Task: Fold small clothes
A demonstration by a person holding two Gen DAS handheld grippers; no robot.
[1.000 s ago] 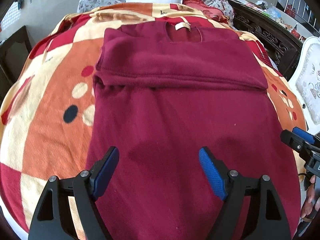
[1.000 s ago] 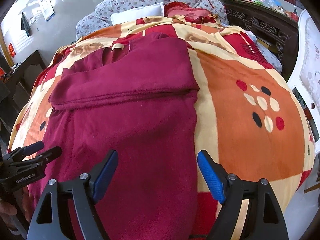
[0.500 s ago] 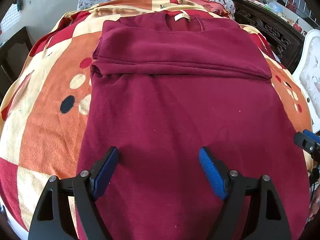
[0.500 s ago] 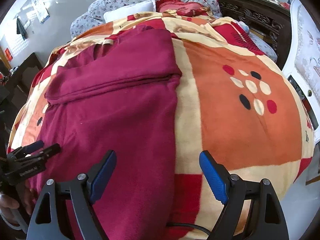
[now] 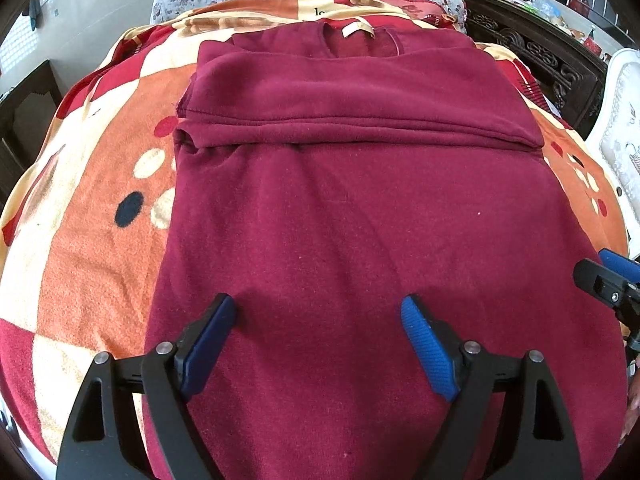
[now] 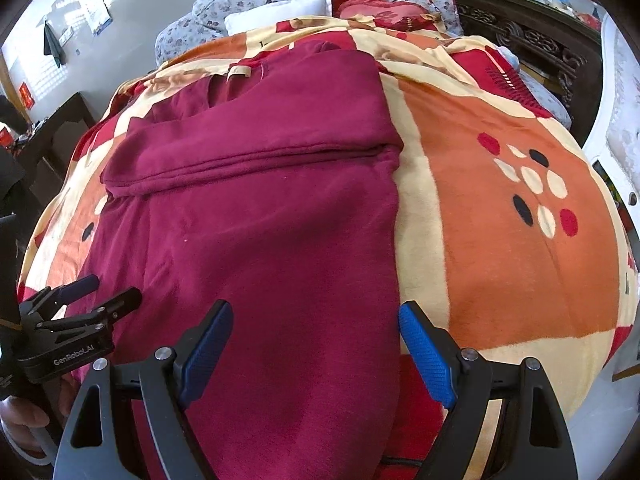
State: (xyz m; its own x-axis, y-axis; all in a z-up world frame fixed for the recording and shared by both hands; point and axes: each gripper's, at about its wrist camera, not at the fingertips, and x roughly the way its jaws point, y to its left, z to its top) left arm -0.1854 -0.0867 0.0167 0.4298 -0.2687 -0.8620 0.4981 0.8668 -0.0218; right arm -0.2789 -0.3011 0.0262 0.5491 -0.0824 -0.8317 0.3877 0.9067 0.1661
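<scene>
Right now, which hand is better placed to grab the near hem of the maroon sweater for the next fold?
Left, probably. The left tongs hang open with both tips over the maroon sweater. The right tongs straddle its right edge, one tip over the blanket. The hem itself is out of view.

left gripper [image 6: 100, 294] body: "GenRobot_AI" | blanket [image 5: 80, 240]: partial black letters, unreadable | garment tag [image 5: 357, 30]: no legible text

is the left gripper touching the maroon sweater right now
Cannot tell. In the left wrist view the left gripper is open over the maroon sweater, with cloth between its fingers, but neither view shows contact or a gap plainly.
</scene>
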